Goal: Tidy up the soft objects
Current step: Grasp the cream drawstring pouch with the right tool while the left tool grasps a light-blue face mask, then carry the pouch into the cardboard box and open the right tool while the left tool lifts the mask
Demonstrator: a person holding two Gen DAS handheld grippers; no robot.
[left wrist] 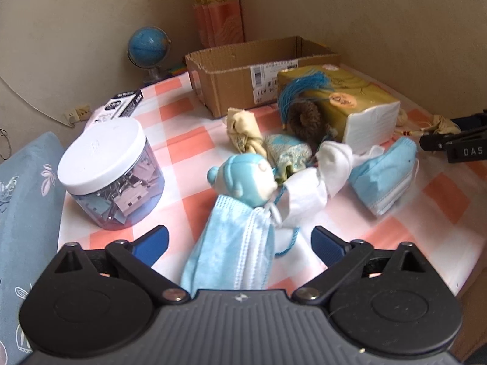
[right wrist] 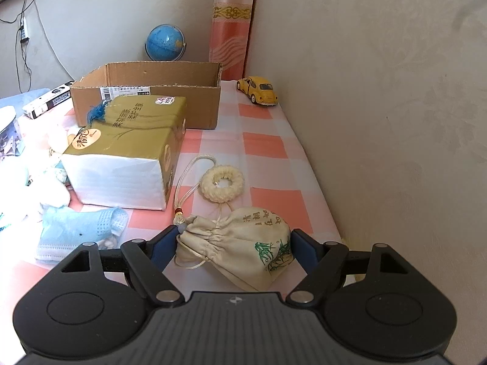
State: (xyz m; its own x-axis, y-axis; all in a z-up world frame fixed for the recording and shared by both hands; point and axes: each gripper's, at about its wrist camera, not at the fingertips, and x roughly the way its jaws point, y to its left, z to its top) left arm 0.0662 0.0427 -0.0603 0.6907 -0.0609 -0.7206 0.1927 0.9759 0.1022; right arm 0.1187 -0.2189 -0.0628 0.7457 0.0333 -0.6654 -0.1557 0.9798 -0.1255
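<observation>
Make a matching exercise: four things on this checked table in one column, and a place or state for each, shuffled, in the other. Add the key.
Things
1. cream pouch
2. blue face mask
3. yellow toy car
4. cardboard box

Places or states
A. open-topped, just behind the tissue pack
B. between the fingers of the right gripper, both pads against it
C. by the wall, at the table's far end
D. lying between the wide-apart fingers of the left gripper, untouched by either pad

Pairs: 1-B, 2-D, 3-C, 4-A
</observation>
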